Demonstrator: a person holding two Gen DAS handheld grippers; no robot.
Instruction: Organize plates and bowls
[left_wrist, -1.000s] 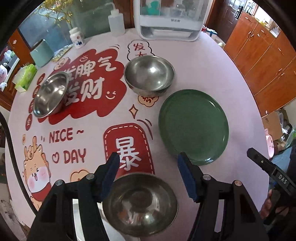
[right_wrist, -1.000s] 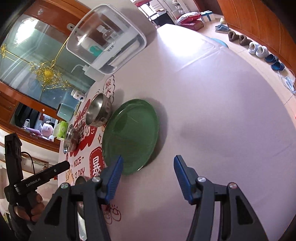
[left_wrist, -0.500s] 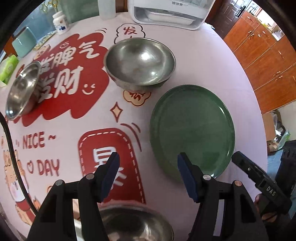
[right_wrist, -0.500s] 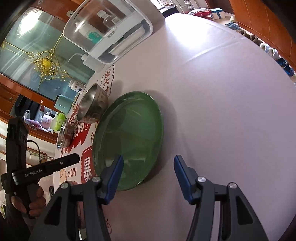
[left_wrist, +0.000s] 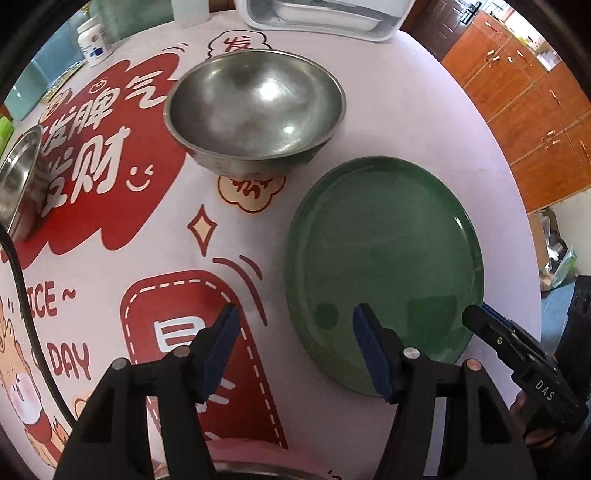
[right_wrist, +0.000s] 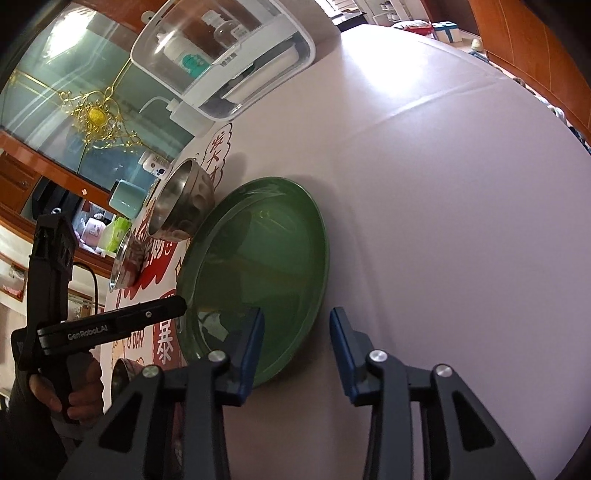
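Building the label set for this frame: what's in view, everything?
green plate: 1, dark green, right of the biggest bowl
steel bowls: 3, silver, one centre-far, one at the left edge, one barely showing at the near edge
tablecloth: 1, pale pink with red print, covers the table
lidded appliance: 1, white and clear, far edge
small bottle: 1, white, far left
left gripper: black, blue pads, jaws open by the plate's left edge
right gripper: same colours, jaws just closing, plate rim between them, not gripped

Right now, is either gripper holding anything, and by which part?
Neither holds anything. The right gripper straddles the near rim of the green plate, its jaws just closing but not yet pressing. The left gripper is open beside the plate.
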